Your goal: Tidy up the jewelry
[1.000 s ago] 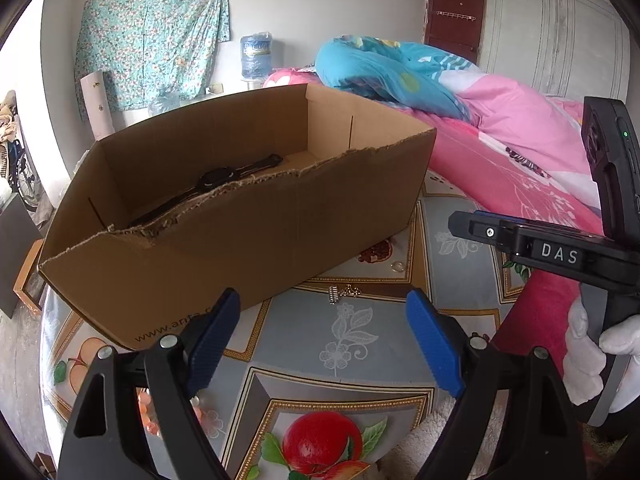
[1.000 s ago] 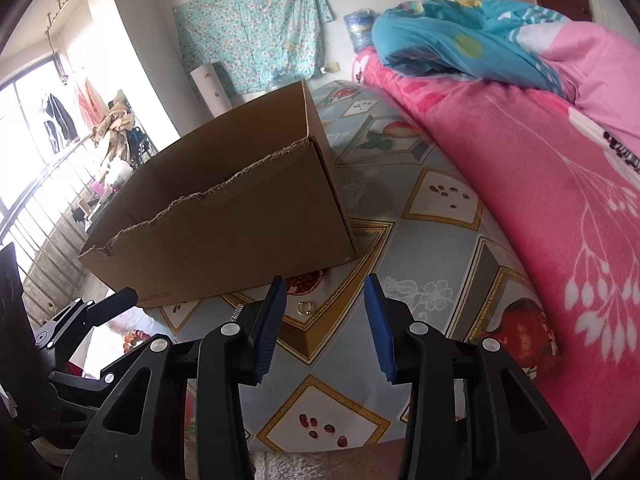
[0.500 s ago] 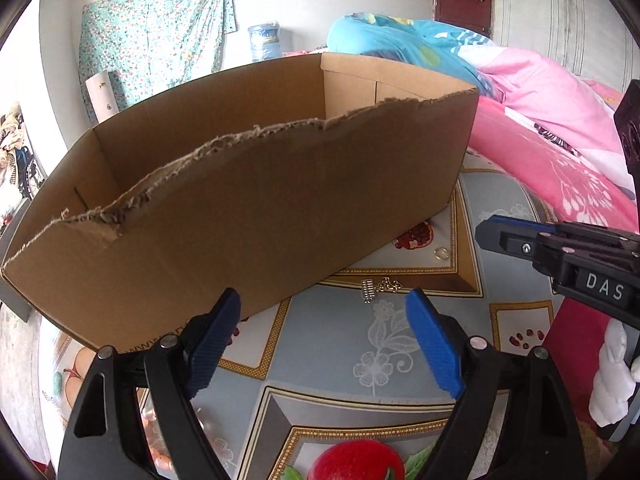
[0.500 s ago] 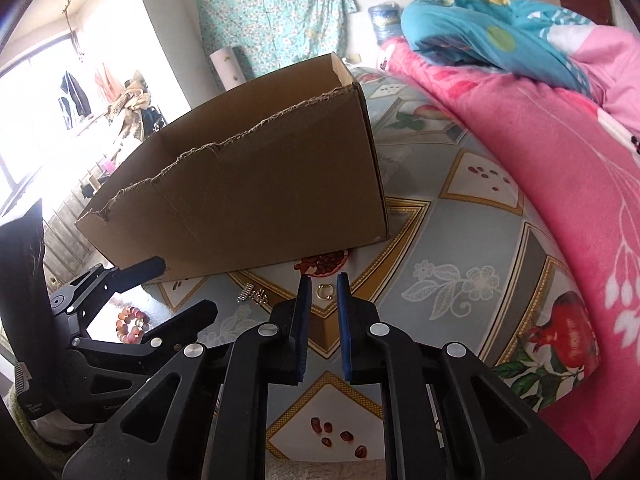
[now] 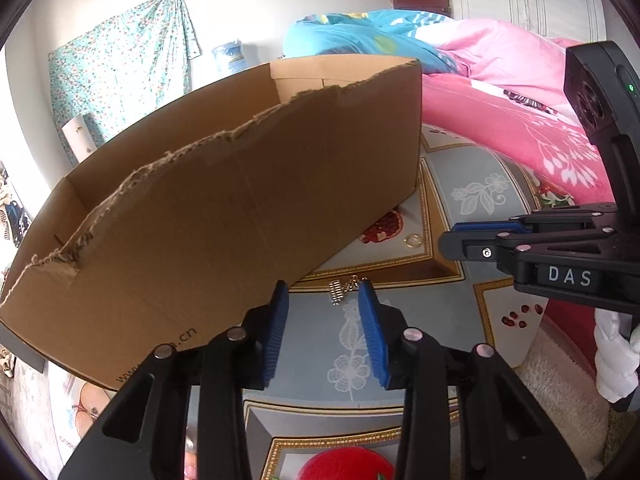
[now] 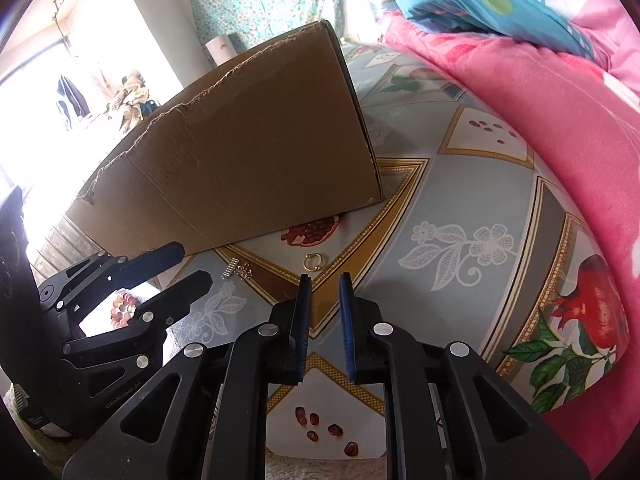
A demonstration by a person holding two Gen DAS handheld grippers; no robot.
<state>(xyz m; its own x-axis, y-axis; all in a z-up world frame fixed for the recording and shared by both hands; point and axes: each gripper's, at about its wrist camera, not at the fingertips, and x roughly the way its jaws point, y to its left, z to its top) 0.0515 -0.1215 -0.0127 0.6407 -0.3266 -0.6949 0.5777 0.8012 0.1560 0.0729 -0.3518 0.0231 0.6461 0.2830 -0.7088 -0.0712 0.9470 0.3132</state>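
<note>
My left gripper point(image 5: 323, 296) points down at the desk point(image 5: 472, 196), and its jaws have just been closing; they now stand partly apart with nothing pressed between the blue pads point(image 5: 370, 332). Just past the fingertips, in line with the gap, lies the small silver earring point(image 5: 344, 287), a tangle of links and a little coil, flat on the patterned cloth and touched by neither pad.

My right gripper point(image 6: 323, 280) also tilts down at the desk, its jaws drawn close together with only a narrow slit left, and nothing is held in it. The gold ring point(image 6: 313, 261) lies just ahead of its tips and slightly to their left, on a gold-bordered panel of the cloth, apart from the pads. In the left wrist view the same ring shows to the right of the earring, near the printed pomegranate.

Behind both pieces stands the cardboard box point(image 5: 224, 216), its near wall torn along the top edge, its base resting on the desk just beyond the jewelry. What is inside it I cannot tell from here. At the left of the right wrist view, under my left gripper, a beaded bracelet point(image 6: 123, 312) of reddish stones lies on the desk. A pink blanket point(image 6: 520, 112) covers the bed beside the desk, with a blue quilt heaped on top.
</note>
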